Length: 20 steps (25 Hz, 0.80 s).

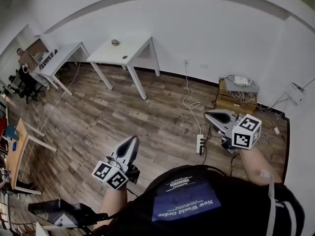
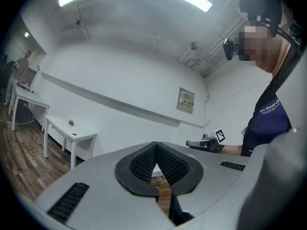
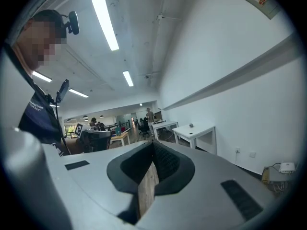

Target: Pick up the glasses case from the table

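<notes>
Left claw [image 2: 155,150]: pressed together at the tips, nothing in it; black ribbed pads form a diamond-shaped pocket set in a smooth grey shell. Right claw [image 3: 153,147]: same build, tips also together and empty, with only wood floor showing through the slit below. Each carries a cube with black-and-white square markers at the back, left marker cube [image 1: 109,175] and right marker cube [image 1: 246,132]. Both claws are held over the brown wood-plank floor [image 1: 108,122], well apart from the white table [image 1: 133,45]. The glasses case [image 1: 115,42] is a small grey oval lump on that table, close to its wall-side edge; too small for any detail. Only the head view shows the white power strip [image 1: 200,144] on the floor and the stacked boxes [image 1: 237,98] by the wall. Only the left gripper view shows the framed wall panel [image 2: 185,99]. Only the right gripper view shows the open office with people [image 3: 149,114] beyond the tables, plus long ceiling light strips [image 3: 104,20].
</notes>
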{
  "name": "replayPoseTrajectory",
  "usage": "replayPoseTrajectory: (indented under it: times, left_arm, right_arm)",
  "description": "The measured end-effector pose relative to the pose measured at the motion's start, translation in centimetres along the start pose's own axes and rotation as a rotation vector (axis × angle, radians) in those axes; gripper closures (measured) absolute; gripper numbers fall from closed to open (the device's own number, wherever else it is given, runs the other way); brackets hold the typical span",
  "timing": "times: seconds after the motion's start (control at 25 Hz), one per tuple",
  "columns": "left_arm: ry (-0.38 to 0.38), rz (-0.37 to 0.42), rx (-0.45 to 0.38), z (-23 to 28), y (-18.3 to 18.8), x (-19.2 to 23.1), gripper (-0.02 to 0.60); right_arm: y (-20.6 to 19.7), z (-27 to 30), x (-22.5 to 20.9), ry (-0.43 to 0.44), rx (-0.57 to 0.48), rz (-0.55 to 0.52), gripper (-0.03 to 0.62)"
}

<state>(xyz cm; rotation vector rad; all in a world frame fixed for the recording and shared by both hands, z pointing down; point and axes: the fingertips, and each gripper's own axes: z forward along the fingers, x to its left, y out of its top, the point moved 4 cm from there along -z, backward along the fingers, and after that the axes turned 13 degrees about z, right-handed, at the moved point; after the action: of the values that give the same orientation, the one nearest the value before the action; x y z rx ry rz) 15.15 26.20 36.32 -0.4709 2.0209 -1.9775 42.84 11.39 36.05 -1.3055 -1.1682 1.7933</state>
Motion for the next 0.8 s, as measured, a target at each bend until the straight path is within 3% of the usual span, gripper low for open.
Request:
replayPoseTrajectory:
  times: [0.32, 0.6, 0.8]
  left_arm:
    - [0.036, -0.022, -0.010, 0.8, -0.6, 9.2, 0.584]
    - [0.105, 0.010, -0.002, 7.2, -0.9, 14.5, 0.584]
    - [0.154, 0.014, -0.013, 15.5, 0.7, 18.6, 0.584]
  right_arm:
    - [1.2, 9.0, -2.4, 0.009, 0.036, -0.001, 0.594]
    - [4.7, 14.8, -10.7, 0.068, 0.033, -0.011, 0.594]
    - [9.8, 19.5, -18.2, 0.136, 0.054, -0.039, 0.594]
